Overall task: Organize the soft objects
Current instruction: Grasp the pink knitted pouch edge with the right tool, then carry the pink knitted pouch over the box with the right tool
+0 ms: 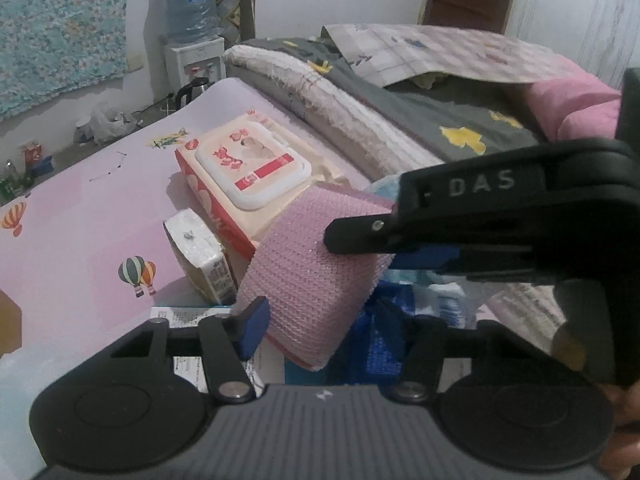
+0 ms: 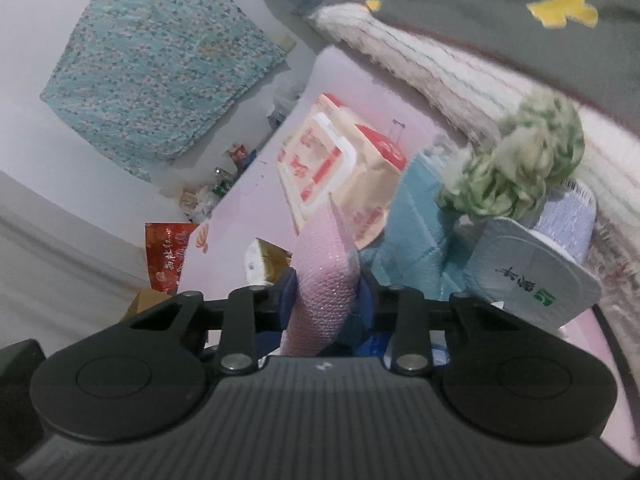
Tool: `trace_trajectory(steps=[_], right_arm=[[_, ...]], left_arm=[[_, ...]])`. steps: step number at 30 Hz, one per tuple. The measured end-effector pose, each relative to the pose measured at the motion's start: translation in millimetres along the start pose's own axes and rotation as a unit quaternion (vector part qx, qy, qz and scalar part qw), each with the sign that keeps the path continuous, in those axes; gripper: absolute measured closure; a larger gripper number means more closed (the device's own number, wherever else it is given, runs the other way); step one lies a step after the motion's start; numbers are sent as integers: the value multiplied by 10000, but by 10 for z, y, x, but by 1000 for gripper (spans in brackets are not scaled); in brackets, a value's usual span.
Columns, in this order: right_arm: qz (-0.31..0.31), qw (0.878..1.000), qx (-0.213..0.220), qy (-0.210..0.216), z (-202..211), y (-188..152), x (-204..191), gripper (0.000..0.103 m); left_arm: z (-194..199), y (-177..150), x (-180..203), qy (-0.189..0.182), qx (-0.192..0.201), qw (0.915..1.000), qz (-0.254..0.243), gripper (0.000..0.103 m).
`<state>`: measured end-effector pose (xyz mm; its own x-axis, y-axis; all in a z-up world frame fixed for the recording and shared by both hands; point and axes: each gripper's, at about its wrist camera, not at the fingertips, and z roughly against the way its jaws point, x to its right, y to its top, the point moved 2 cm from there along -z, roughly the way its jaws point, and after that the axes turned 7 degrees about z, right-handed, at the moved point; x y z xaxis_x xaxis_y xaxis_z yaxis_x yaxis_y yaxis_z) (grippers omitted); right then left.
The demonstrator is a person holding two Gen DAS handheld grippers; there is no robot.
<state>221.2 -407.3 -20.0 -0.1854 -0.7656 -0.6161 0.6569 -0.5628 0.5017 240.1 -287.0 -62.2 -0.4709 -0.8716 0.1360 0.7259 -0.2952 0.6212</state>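
A pink mesh scrub sponge (image 1: 308, 272) hangs over the pink bed sheet. My right gripper (image 2: 326, 292) is shut on the pink sponge (image 2: 324, 284); in the left wrist view it reaches in from the right (image 1: 360, 240), pinching the sponge's upper edge. My left gripper (image 1: 320, 320) is open around the sponge's lower part; its left blue pad (image 1: 254, 330) is close beside the sponge, and whether it touches is unclear. Its right finger is hidden behind the sponge. A wet-wipes pack (image 1: 244, 168) and a small tissue pack (image 1: 202, 256) lie beyond.
A green-white chenille ball (image 2: 516, 168), a grey lidded wipes pack (image 2: 536, 276), a lilac roll (image 2: 568, 212) and a teal cloth (image 2: 412, 232) lie near folded blankets (image 1: 360, 120). Blue packaging (image 1: 384, 344) lies under the sponge. A water dispenser (image 1: 192, 24) stands beyond the bed.
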Motion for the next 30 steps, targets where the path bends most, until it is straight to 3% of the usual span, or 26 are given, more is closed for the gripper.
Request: trace_trajectory(steps=[10,18,24,30], right_arm=[[703,9969,332,134,659,-96,-558,73],[1548,9850,427,634,1038,-207,-1491,73],[2273,9684,58,1024,821,-313,-2452,73],[2842,9506,-734,1009,290,-471,-3306,74]], left_arm=[[703,-36,-1,-143,497,9986,125,49],[1598,-106,-410,-1,1129,9925,468,50],[2085,-161,-1060,377,1382,9851,954,49],[2116,-237,-1835,579,1141,9752,1806,51]])
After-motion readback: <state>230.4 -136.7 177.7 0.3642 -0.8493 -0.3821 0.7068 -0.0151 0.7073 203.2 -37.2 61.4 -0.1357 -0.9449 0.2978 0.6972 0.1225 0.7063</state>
